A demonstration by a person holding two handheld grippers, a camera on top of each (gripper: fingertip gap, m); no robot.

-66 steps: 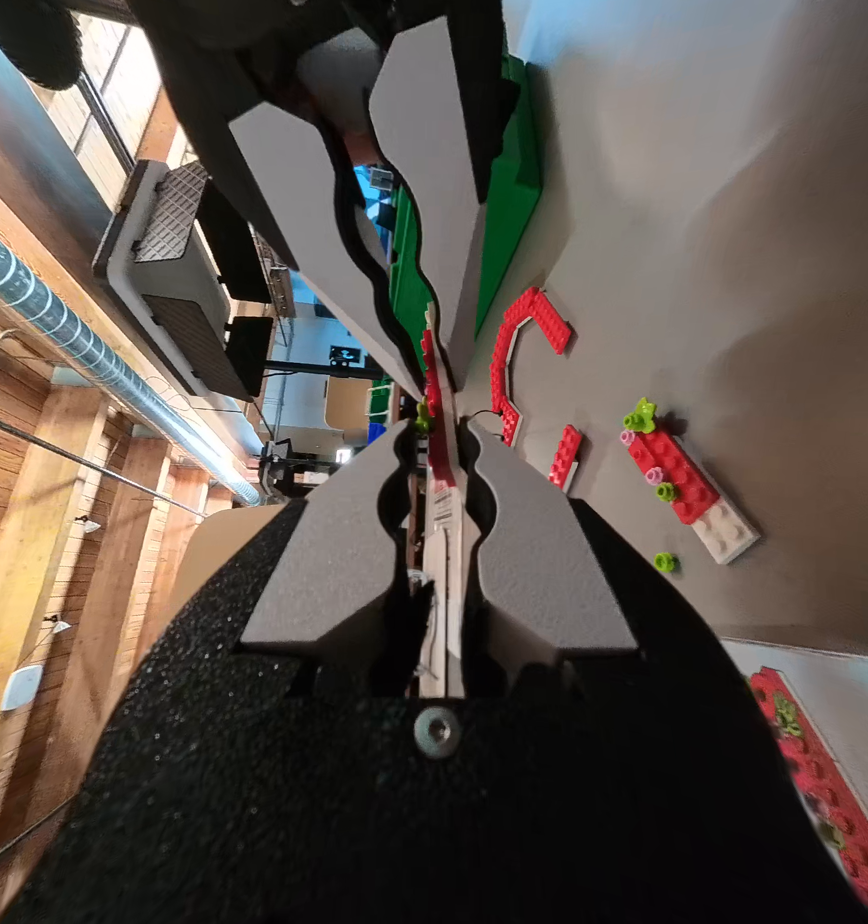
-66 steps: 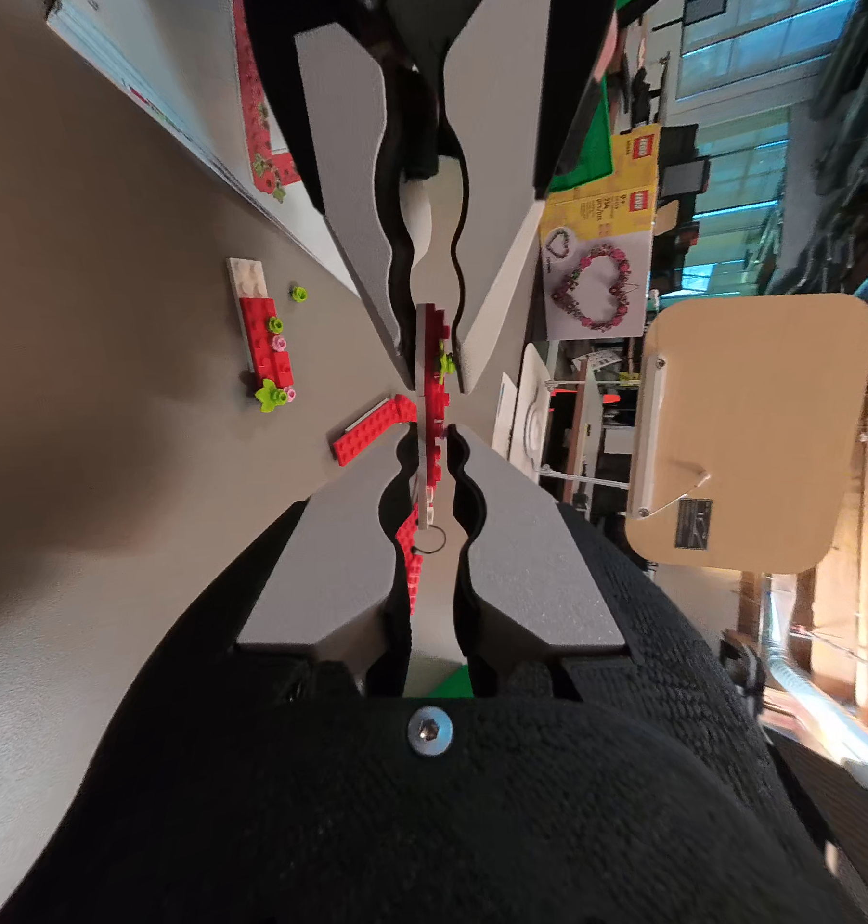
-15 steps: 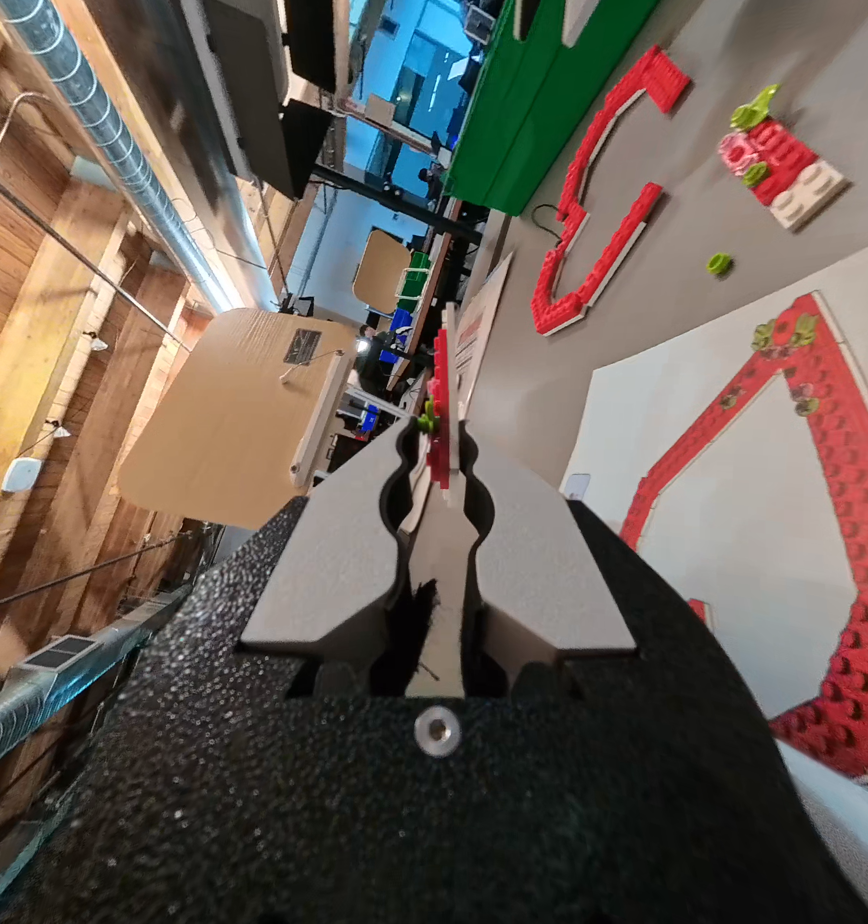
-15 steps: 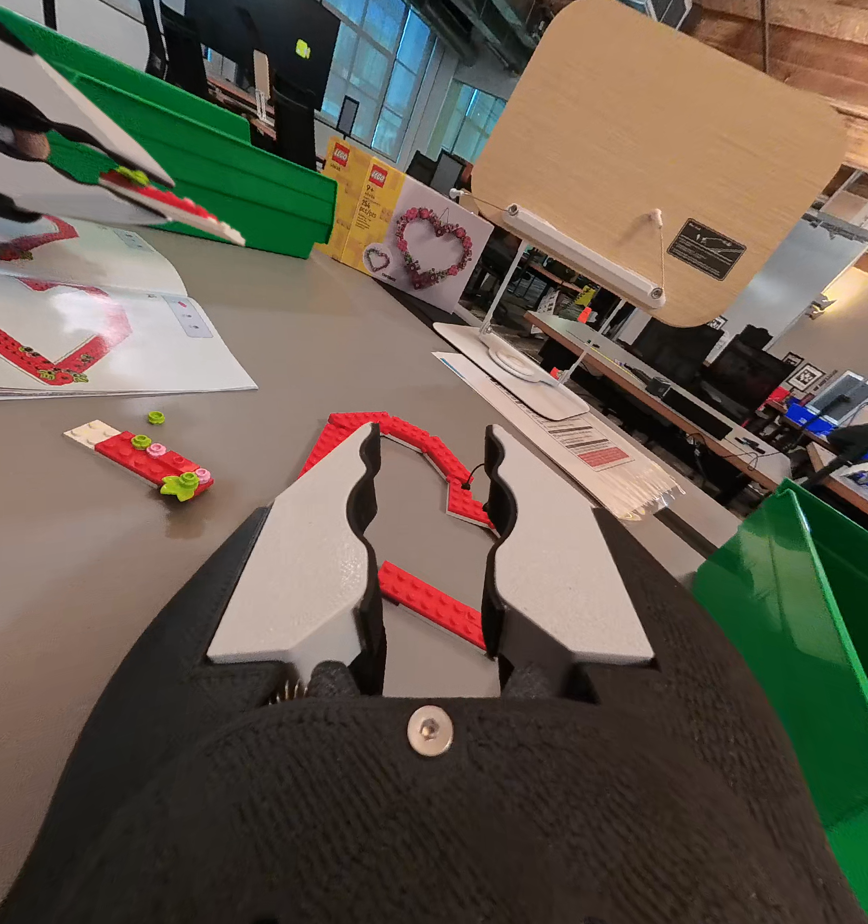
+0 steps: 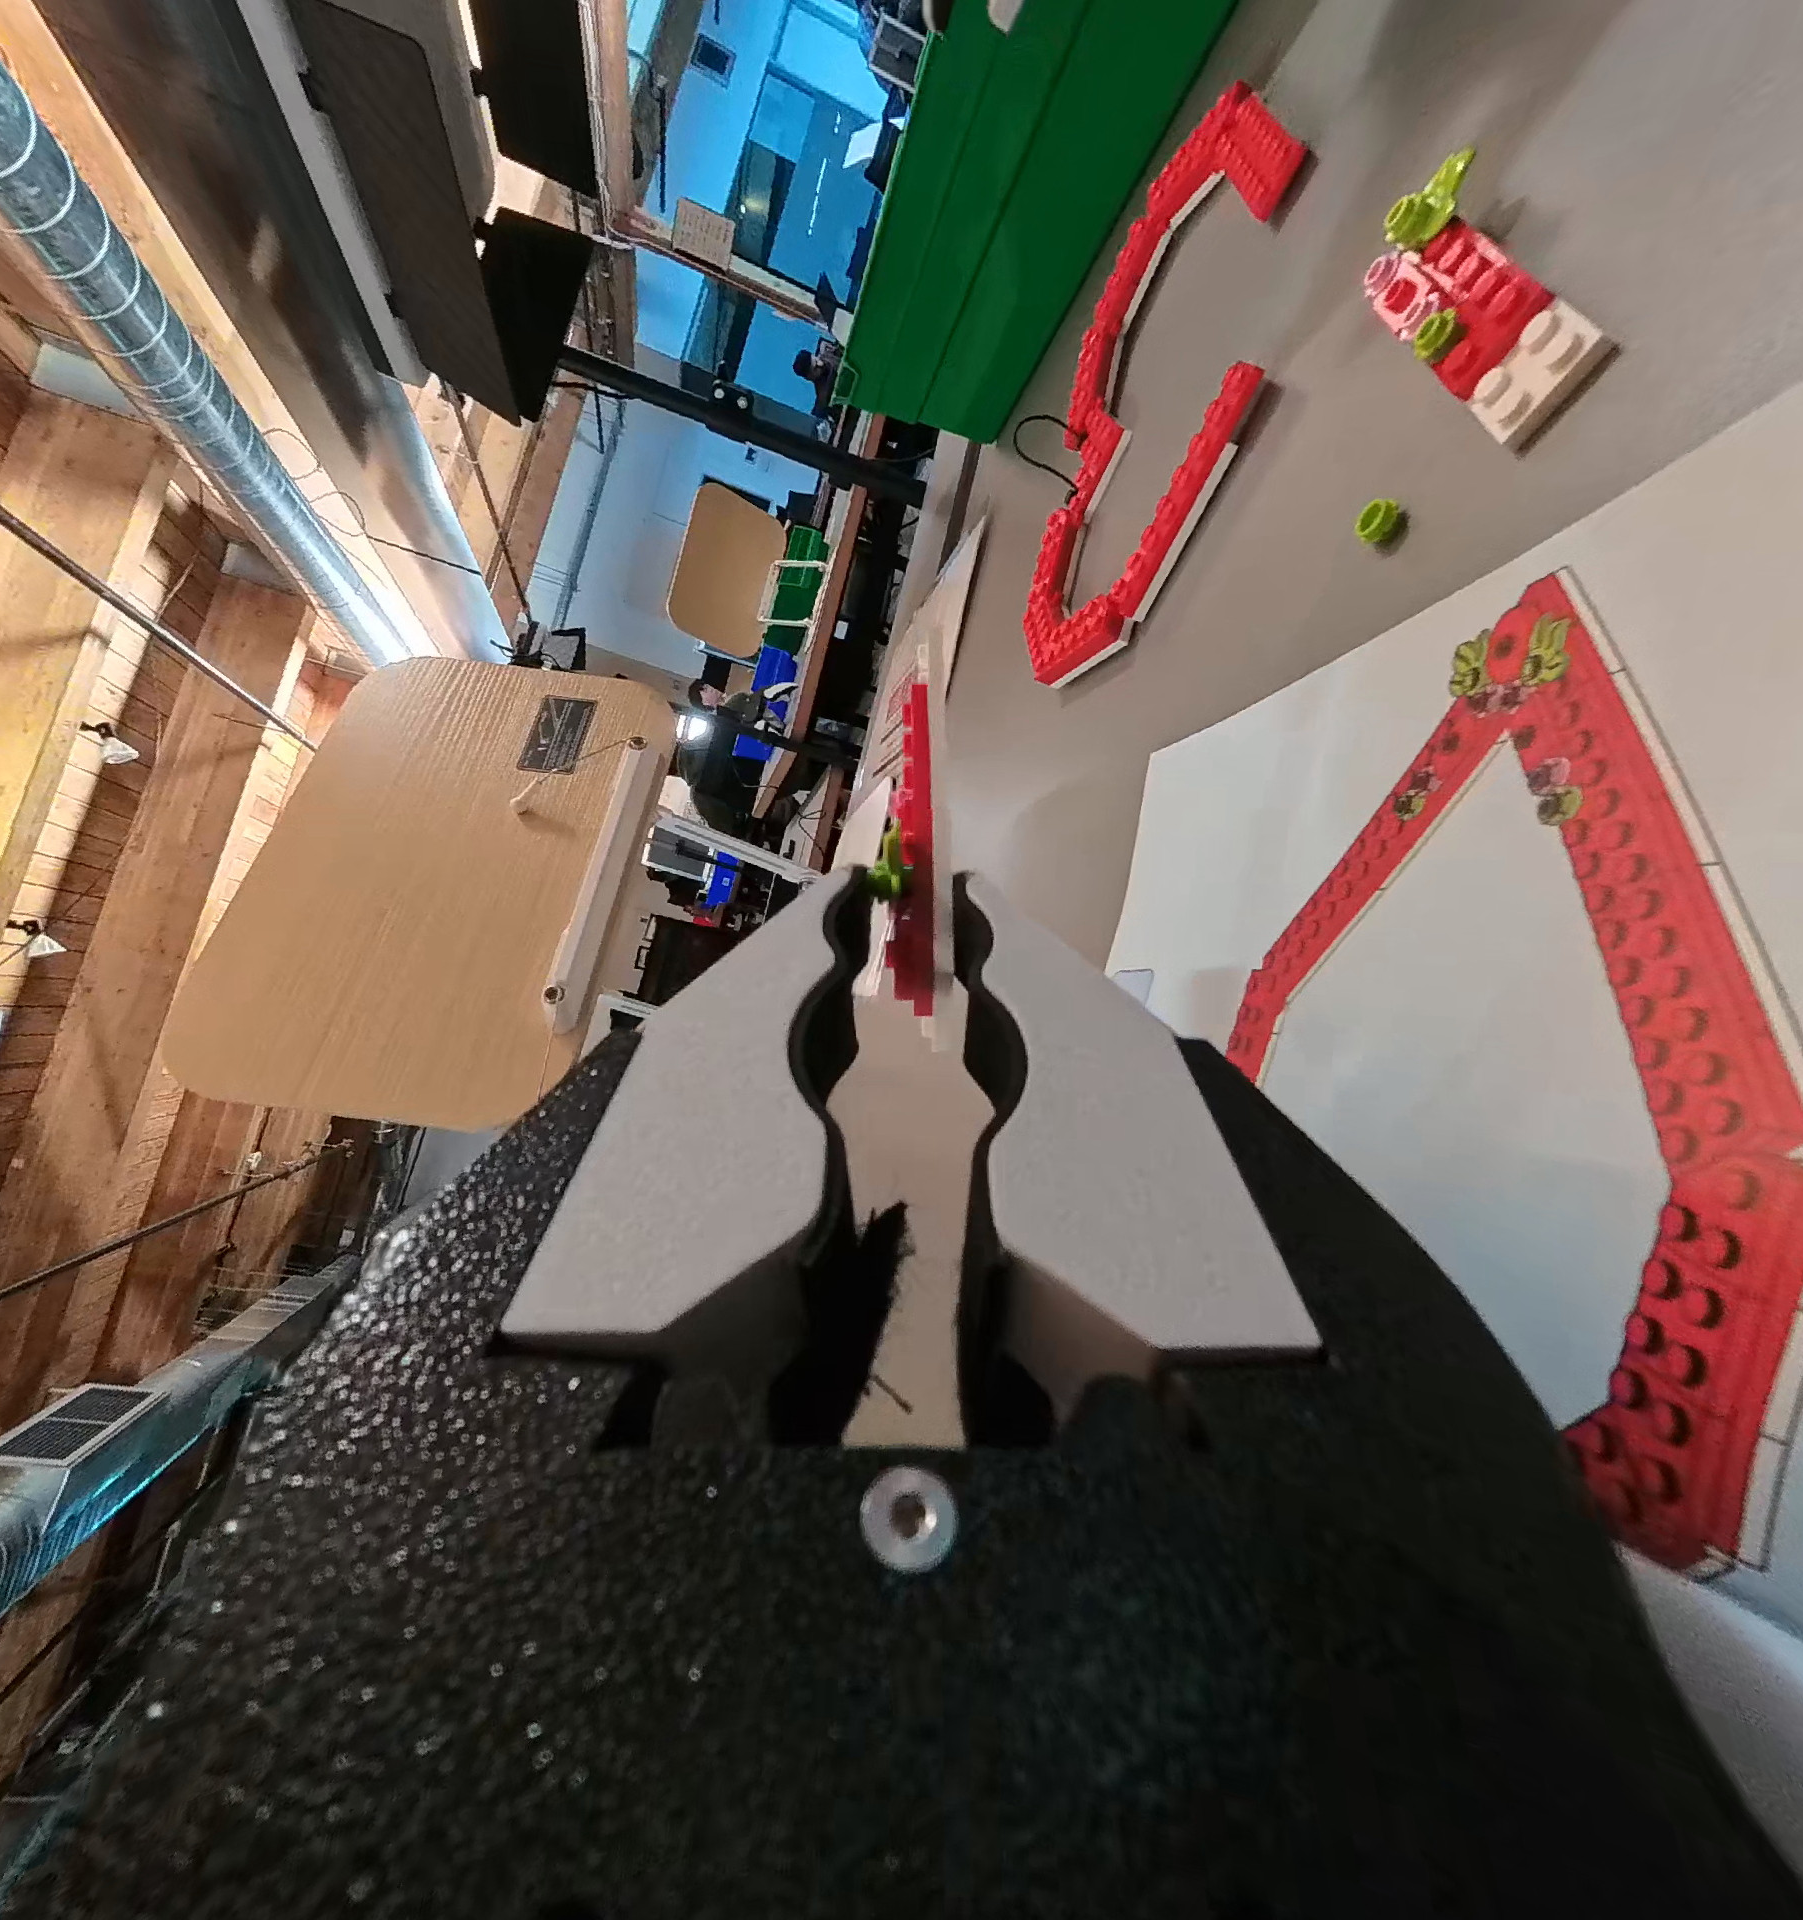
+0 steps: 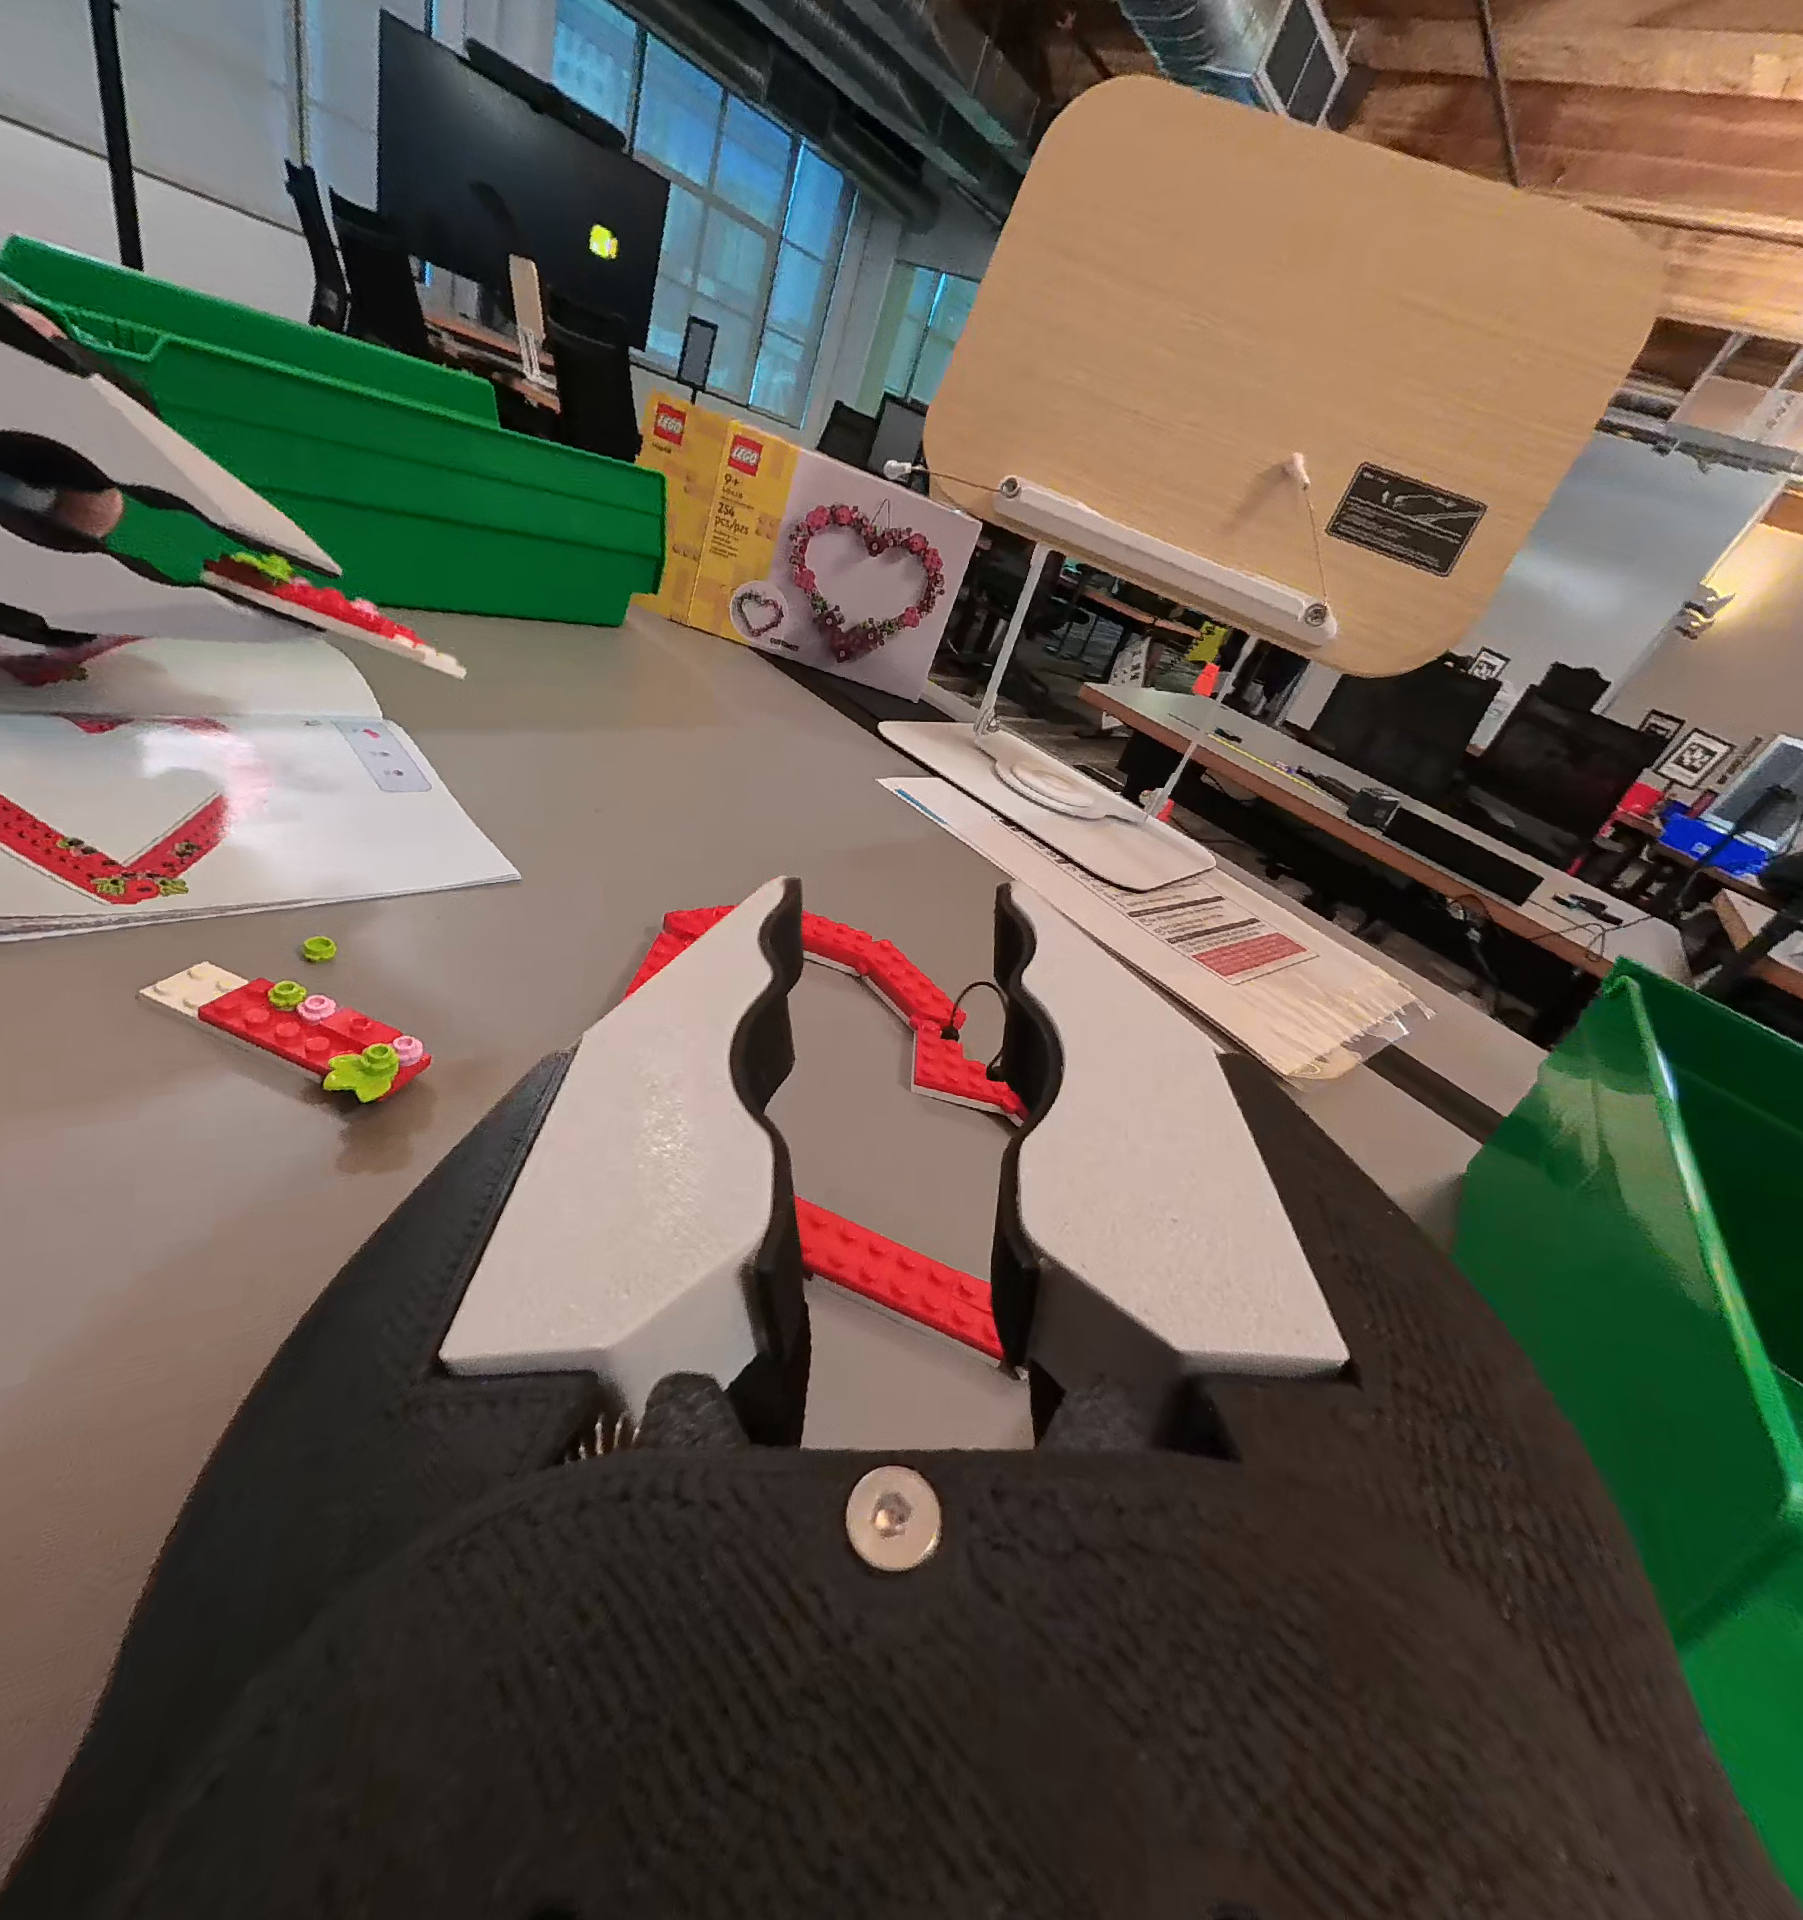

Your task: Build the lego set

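The left gripper [image 5: 909, 883] pinches a red plate segment [image 5: 916, 831] edge-on, its long axis running forward past the fingertips. The right gripper [image 6: 897, 914], jaws spread and empty, hovers directly over the open red heart frame [image 6: 902, 971] on the table [image 6: 97, 1195], making it the nearer one.

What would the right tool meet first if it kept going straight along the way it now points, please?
Most likely the red heart frame lying on the table: the open right tool points low over it, fingers straddling its outline. Depth is hard to judge.
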